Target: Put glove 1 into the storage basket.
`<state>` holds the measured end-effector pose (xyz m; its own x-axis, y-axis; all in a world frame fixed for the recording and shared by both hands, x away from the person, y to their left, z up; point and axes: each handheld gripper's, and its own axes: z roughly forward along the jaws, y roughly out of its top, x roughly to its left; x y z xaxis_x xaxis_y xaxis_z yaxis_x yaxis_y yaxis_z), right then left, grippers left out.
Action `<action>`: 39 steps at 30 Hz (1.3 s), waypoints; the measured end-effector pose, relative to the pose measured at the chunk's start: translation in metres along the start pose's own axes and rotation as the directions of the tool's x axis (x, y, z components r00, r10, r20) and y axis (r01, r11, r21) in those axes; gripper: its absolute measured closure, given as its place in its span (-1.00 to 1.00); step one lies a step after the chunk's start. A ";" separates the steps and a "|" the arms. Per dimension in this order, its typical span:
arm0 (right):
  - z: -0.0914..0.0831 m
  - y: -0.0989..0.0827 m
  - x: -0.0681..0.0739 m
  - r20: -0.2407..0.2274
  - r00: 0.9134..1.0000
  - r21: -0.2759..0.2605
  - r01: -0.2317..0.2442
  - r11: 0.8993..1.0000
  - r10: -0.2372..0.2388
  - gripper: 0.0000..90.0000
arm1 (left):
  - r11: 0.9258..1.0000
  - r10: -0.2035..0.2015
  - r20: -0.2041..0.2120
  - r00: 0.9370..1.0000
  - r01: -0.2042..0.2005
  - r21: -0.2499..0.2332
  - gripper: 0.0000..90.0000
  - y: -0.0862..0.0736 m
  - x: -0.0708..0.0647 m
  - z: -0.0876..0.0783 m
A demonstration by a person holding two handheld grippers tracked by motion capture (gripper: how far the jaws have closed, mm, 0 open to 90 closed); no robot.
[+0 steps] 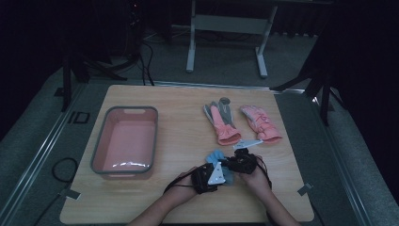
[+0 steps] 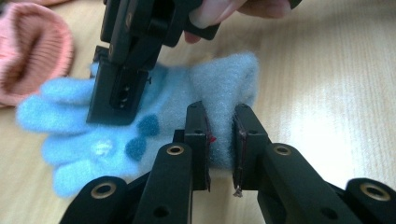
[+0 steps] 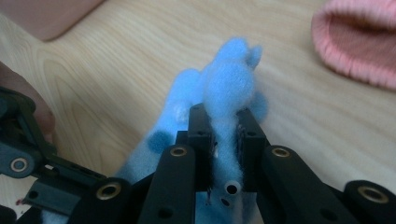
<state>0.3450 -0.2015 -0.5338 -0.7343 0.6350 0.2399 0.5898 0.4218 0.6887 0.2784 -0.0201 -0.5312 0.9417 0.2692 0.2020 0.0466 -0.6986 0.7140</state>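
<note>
The blue glove (image 1: 217,157) lies flat on the desk (image 1: 188,197) near its front edge, right of centre. Left gripper (image 2: 220,140): jaws clamped on a raised fold at the glove's cuff end. Right gripper (image 3: 223,140): jaws clamped on a pinched ridge of the same glove, toward its fingers. Both grippers meet over the glove, close together.

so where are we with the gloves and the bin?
Done: nothing yet, the pink bin holds no gloves. In hand: left gripper and right gripper both pinch the blue glove. Left, probably: two pink gloves lie on the table.
</note>
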 end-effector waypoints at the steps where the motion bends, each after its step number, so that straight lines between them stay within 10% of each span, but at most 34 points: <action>1: -0.001 0.003 0.001 -0.006 1.000 -0.005 0.000 1.000 0.000 0.79 | 1.000 -0.001 -0.004 1.000 0.001 -0.001 0.76 0.001 0.001 -0.003; 39: 0.006 0.126 0.054 -0.112 0.986 -0.082 0.117 0.990 -0.125 0.79 | 0.999 0.012 -0.123 0.992 -0.008 0.037 0.76 -0.002 0.057 -0.119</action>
<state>0.3814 -0.1101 -0.4378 -0.8355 0.5004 0.2268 0.4704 0.4382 0.7659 0.2922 0.0753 -0.4413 0.8940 0.3403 0.2916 0.0518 -0.7248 0.6870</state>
